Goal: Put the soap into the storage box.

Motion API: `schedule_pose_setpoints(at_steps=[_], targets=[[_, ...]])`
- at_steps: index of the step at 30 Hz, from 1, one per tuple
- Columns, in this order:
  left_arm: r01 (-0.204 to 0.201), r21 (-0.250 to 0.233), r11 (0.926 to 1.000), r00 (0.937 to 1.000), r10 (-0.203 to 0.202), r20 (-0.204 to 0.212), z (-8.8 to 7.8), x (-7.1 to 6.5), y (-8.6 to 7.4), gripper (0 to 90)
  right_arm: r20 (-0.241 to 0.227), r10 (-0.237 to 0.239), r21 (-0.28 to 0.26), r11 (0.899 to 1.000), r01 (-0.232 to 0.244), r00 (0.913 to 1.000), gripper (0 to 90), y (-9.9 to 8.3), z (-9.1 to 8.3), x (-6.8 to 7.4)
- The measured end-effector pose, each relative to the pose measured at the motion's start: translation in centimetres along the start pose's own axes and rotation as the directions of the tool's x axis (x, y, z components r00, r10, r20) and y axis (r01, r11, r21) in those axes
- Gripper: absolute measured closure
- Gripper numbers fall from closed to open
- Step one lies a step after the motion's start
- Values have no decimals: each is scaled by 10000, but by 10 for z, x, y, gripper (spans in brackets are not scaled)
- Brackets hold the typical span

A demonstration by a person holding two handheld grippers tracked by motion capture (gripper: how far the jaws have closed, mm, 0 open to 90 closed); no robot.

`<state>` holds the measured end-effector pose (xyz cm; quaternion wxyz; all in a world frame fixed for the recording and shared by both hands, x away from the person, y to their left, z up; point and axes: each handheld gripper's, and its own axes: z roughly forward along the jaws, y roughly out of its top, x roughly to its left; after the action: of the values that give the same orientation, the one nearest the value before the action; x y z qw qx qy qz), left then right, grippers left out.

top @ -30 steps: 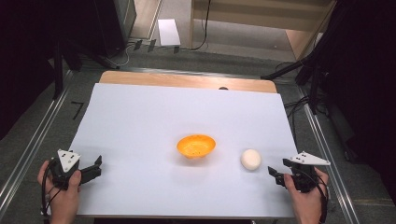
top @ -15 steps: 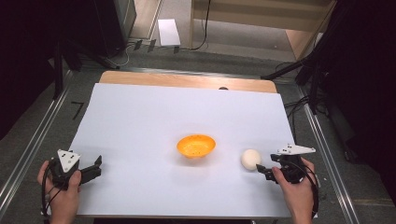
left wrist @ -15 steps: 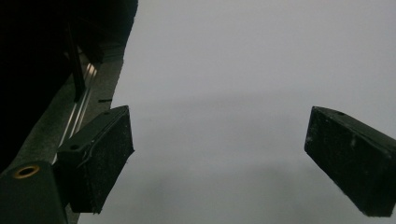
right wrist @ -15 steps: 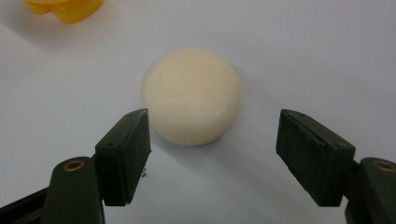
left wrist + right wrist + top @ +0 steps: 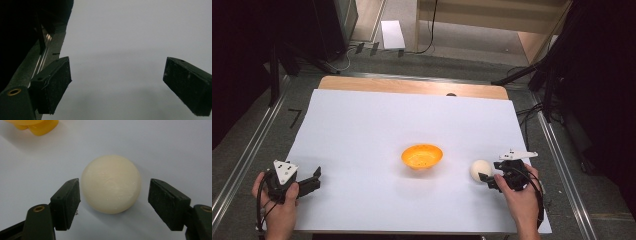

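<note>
Cream matte ball (image 5: 111,183), glossy orange bowl (image 5: 422,156)

Orange bowl (image 5: 422,156) mid-table, white table sheet (image 5: 362,130), wooden board edge (image 5: 412,86)

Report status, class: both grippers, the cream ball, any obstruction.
Right gripper open, jaws just been opening, either side of the cream ball, not pressing. Left gripper open, nothing between its jaws. Ball on white sheet beside orange bowl. Nothing in the way.

A white-covered table (image 5: 362,125) carries an orange bowl (image 5: 422,156) and a cream ball (image 5: 479,170).
</note>
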<state>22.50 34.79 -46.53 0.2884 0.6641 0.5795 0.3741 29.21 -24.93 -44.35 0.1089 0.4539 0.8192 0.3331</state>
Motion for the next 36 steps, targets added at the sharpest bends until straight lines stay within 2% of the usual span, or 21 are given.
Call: schedule_pose_setpoints(at_steps=[27, 36], targets=[[-4, 7, 10000, 10000, 4, 6, 0, 0, 0, 87, -106, 215, 280, 9994, -212, 9997, 248, 7, 18, 0], [11, 4, 10000, 10000, -11, -1, 0, 0, 0, 87, -157, 334, 620, 9976, -324, 9993, 234, 8, 25, 0]])
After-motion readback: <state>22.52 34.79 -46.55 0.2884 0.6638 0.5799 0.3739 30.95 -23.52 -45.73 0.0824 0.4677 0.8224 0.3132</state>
